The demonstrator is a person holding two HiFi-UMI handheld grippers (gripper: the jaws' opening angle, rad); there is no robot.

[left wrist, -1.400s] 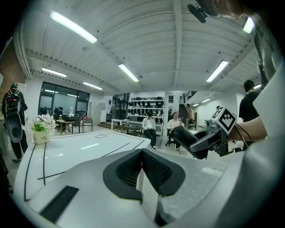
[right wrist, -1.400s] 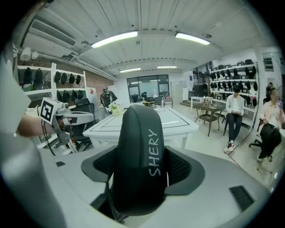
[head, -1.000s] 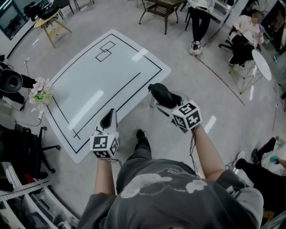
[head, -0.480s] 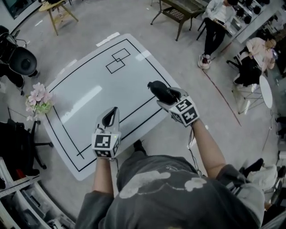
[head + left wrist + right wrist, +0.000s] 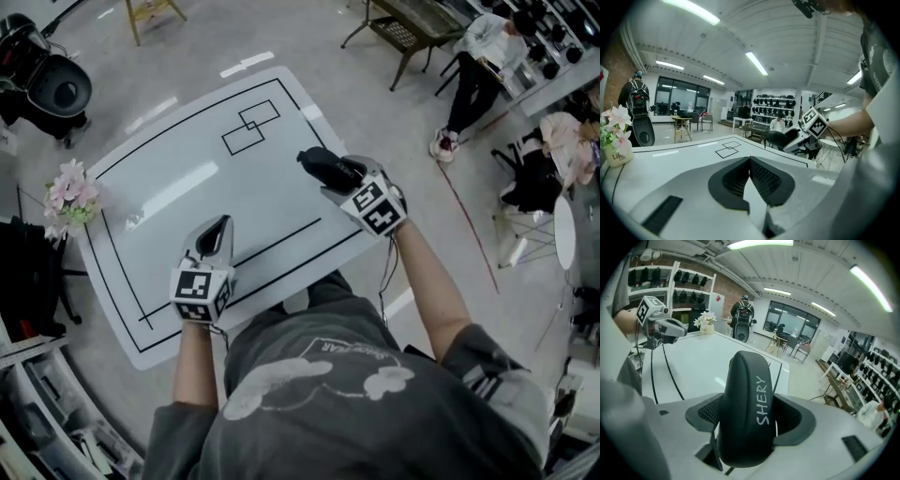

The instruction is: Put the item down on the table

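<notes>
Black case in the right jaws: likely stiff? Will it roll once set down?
The black case is probably stiff: it shows no dent between the clamping jaws. Its rounded, smooth shell may rock or slide on the glossy table.

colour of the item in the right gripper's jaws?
The item is black with white SHERY lettering; clearest in the right gripper view.

Black item [image 5: 326,167], white black-lined table [image 5: 178,202]

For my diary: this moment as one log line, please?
right gripper: shut on black case | left gripper: shut, empty | case over table
</notes>
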